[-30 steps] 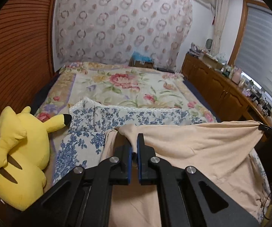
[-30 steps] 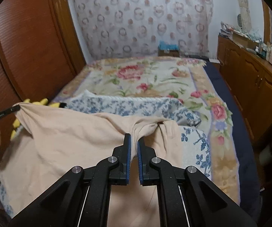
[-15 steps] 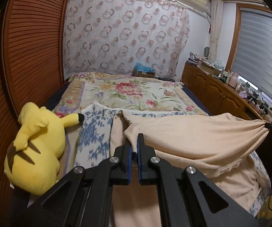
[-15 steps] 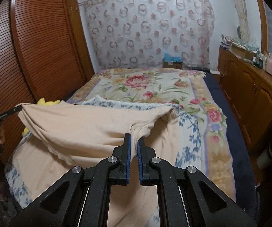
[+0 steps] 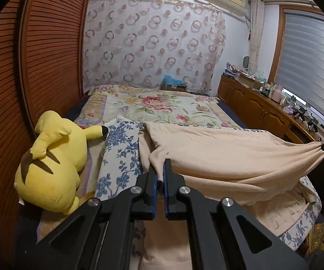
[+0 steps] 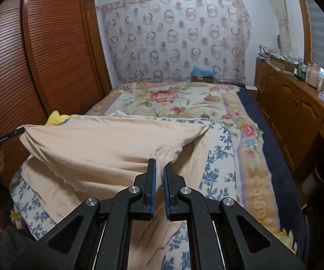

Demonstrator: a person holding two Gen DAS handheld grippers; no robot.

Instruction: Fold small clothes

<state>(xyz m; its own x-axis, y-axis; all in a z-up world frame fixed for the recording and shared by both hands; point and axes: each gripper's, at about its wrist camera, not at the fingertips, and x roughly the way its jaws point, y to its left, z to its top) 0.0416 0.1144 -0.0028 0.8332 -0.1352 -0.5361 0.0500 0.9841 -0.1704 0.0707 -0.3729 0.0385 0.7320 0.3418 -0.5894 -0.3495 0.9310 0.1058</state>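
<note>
Floral bedding covers the bed (image 5: pixel 162 108); above its near end I hold the peach garment (image 5: pixel 229 153) stretched, left claw (image 5: pixel 159 175) and right claw (image 6: pixel 158 173) each clamped on a corner.

Black tool (image 5: pixel 160 168), blue pads, silver screws

Landmark: bed (image 5: pixel 162 103). Cloth (image 5: pixel 229 157) lies across its near end, on a patterned sheet (image 5: pixel 121 153). Plush toy (image 5: pixel 51 164) on its left edge, wardrobe (image 5: pixel 38 67) beyond; cabinets (image 5: pixel 258 110) right.
</note>
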